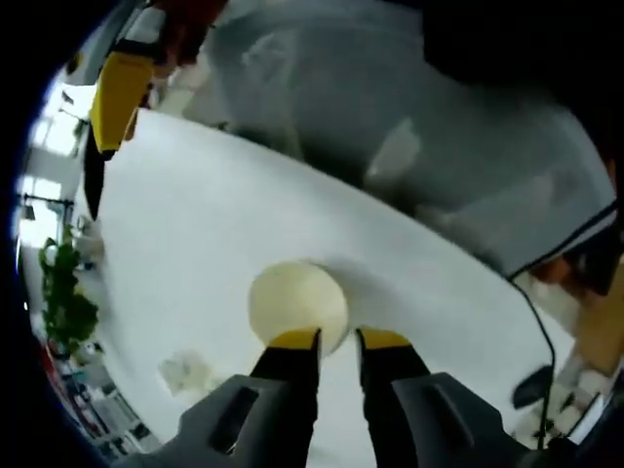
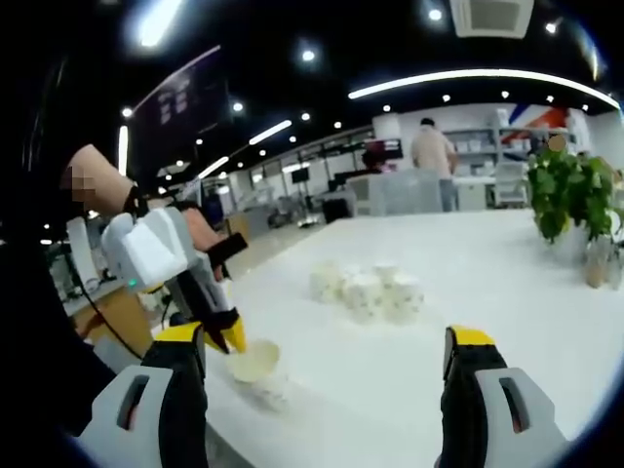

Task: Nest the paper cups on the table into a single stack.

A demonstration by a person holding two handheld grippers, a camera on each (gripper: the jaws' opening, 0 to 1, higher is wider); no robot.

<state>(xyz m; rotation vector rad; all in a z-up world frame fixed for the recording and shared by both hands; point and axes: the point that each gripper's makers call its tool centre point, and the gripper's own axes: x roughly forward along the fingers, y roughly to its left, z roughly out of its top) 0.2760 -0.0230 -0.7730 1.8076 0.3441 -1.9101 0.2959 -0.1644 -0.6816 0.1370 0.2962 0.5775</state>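
Note:
A paper cup point(image 1: 297, 302) stands upright on the white table point(image 1: 195, 224), and its cream inside faces the left gripper view. My left gripper point(image 1: 338, 339) is shut on its near rim. In the right gripper view the same cup point(image 2: 255, 366), patterned on the outside, stands near the table's edge with the left gripper point(image 2: 229, 336) coming down onto its rim from the left. Further back, several more paper cups point(image 2: 366, 288) sit in a cluster mid-table. My right gripper point(image 2: 327, 343) is wide open with nothing between its jaws.
A potted plant point(image 2: 570, 195) stands at the table's far right and shows again as a plant point(image 1: 63, 292) in the left gripper view. A small blurred patterned thing point(image 1: 185, 370) lies beside the held cup. A person point(image 2: 434, 151) stands far behind the table.

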